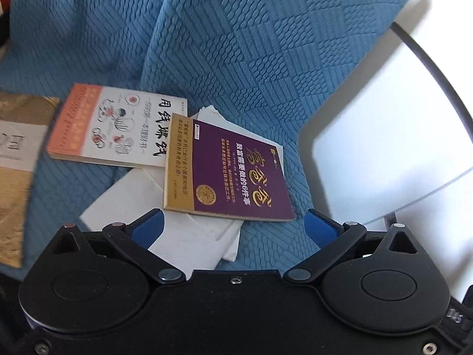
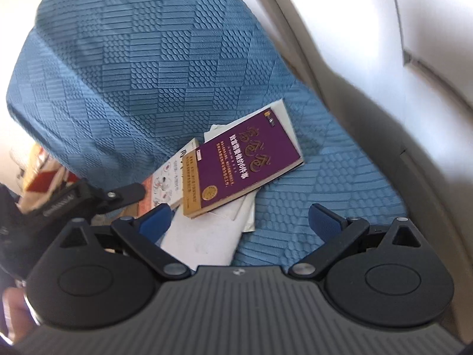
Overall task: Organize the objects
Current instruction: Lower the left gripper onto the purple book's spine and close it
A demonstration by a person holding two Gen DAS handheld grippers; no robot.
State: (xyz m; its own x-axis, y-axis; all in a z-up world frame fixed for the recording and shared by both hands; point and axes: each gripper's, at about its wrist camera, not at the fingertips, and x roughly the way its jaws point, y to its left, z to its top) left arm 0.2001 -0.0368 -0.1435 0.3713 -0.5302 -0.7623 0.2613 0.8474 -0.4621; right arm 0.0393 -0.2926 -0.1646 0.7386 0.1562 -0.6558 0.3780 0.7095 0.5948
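A purple and gold book (image 1: 227, 174) lies on white folded papers (image 1: 165, 222) on a blue quilted cover (image 1: 236, 59). Left of it rests a white and orange book (image 1: 112, 127), partly under its corner. A gold and white book (image 1: 17, 159) shows at the far left edge. My left gripper (image 1: 235, 229) is open just in front of the purple book, holding nothing. In the right wrist view the purple book (image 2: 239, 162) overlaps the white and orange book (image 2: 165, 183) and the papers (image 2: 204, 236). My right gripper (image 2: 238, 220) is open and empty, short of the purple book.
A white rounded surface (image 1: 384, 153) with a dark cable (image 1: 437, 71) borders the cover on the right. A pale wall or padded panel (image 2: 384, 59) runs along the right. The left gripper's black body (image 2: 97, 198) reaches in at the left, beside blurred clutter (image 2: 41, 171).
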